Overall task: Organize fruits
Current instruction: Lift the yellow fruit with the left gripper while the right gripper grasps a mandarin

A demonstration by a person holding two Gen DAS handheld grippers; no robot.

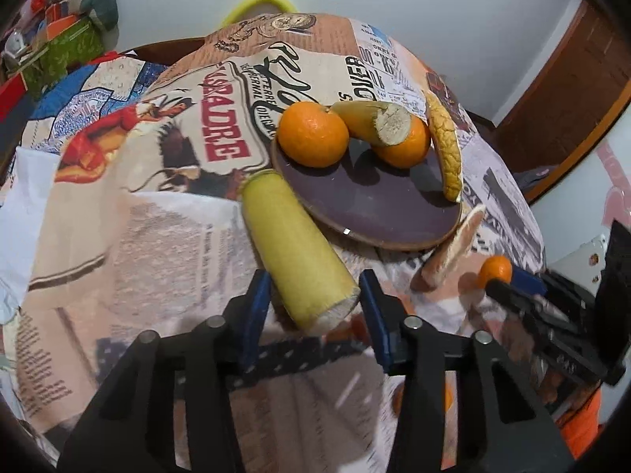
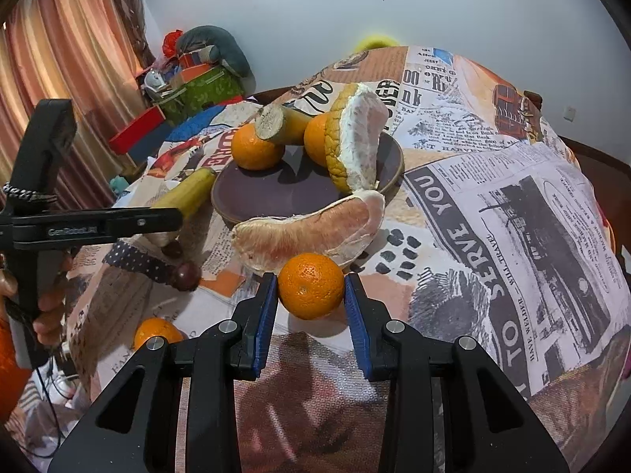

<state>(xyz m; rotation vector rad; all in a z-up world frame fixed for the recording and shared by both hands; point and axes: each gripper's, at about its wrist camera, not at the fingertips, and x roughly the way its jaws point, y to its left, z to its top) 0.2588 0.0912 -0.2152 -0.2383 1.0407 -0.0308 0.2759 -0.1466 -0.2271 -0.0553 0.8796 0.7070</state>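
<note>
Left wrist view: left gripper (image 1: 315,295) bottom center w/ a banana piece (image 1: 295,252) between its jaws, can't tell if it's gripped. Plate (image 1: 378,205) center-right. Right wrist view: right gripper (image 2: 311,307) clamped on an orange (image 2: 311,285), bottom center.

Two oranges (image 1: 313,134) on plate (image 1: 366,201)

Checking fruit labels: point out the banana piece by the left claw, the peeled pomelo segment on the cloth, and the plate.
banana piece (image 1: 292,244), left wrist view, yellow skin
pomelo segment (image 2: 311,232), right wrist view, pink flesh
plate (image 1: 378,201), left wrist view, bare centre
</note>
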